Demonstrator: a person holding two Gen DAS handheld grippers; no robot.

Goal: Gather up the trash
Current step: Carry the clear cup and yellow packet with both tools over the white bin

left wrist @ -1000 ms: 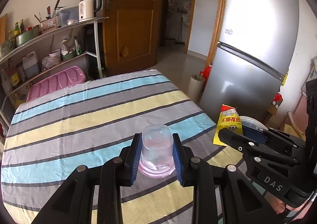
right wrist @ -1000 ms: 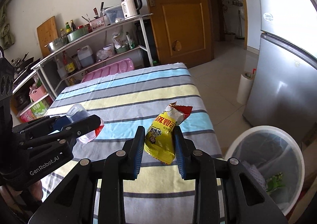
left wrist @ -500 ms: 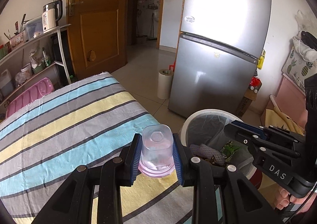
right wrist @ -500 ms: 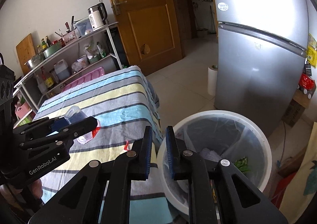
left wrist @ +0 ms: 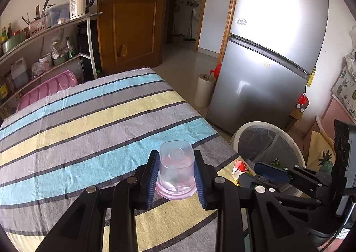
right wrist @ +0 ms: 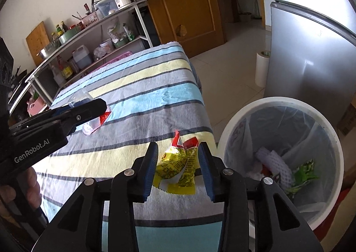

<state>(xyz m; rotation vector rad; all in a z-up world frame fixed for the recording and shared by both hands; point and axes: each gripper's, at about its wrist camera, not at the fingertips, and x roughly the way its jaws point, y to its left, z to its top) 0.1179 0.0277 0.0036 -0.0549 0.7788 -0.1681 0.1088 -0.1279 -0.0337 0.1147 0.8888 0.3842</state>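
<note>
Right gripper back over table edge beside bin, fingers spread around yellow wrapper, seemingly undropped. Left gripper still pinching clear cup; neither binned.

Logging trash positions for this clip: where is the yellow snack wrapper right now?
In the right wrist view, the yellow snack wrapper sits between the right hand-held gripper fingers, over the striped tablecloth's near edge, just left of the white trash bin.

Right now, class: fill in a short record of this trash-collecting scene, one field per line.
Left tool: shut on clear plastic cup
Right tool: around yellow snack wrapper at the table edge; grip unclear
Bin: white, lined, beside the table, some trash inside
Table: striped cloth
</note>
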